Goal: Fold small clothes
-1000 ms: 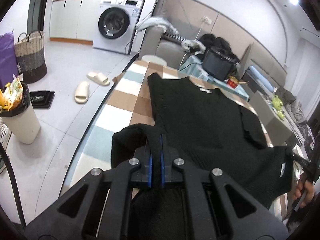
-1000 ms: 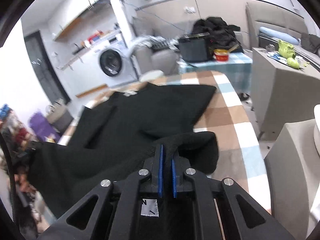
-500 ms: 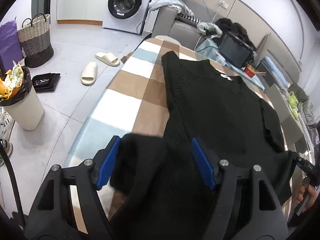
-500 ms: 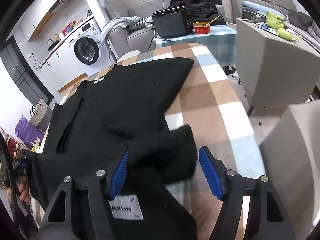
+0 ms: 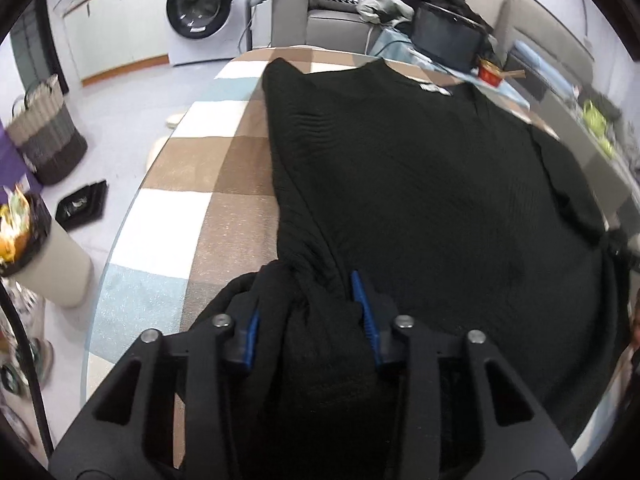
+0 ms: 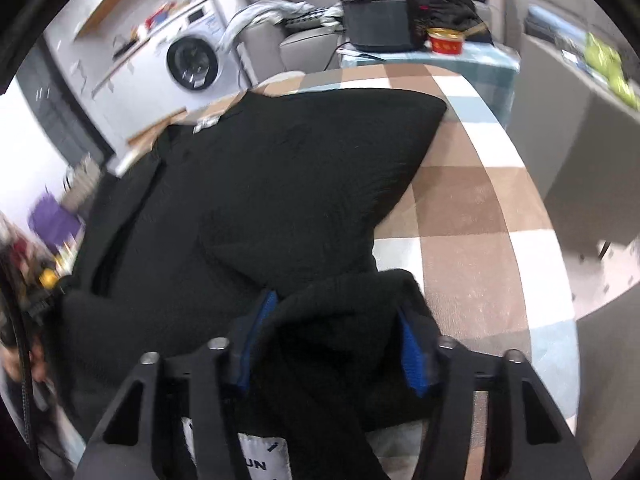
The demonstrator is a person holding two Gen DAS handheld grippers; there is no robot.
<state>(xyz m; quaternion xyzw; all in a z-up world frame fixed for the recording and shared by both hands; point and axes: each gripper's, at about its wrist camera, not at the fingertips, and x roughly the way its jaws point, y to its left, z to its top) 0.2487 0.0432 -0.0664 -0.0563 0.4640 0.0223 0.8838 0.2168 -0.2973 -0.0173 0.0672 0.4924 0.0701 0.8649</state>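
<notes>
Left gripper [image 5: 310, 320] and right gripper [image 6: 334, 340]: jaws part-open, closing around bunched cloth. One black knit sweater [image 5: 420, 184], one checked tablecloth [image 5: 192, 216].

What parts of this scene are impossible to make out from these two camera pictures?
- Near hem of the black sweater: left view, hidden behind the left gripper, whose fingers are closing around bunched cloth.
- Label: right view, lettering cut off by the right gripper.
- Shelf items above the washing machine: right view, blurred.
</notes>
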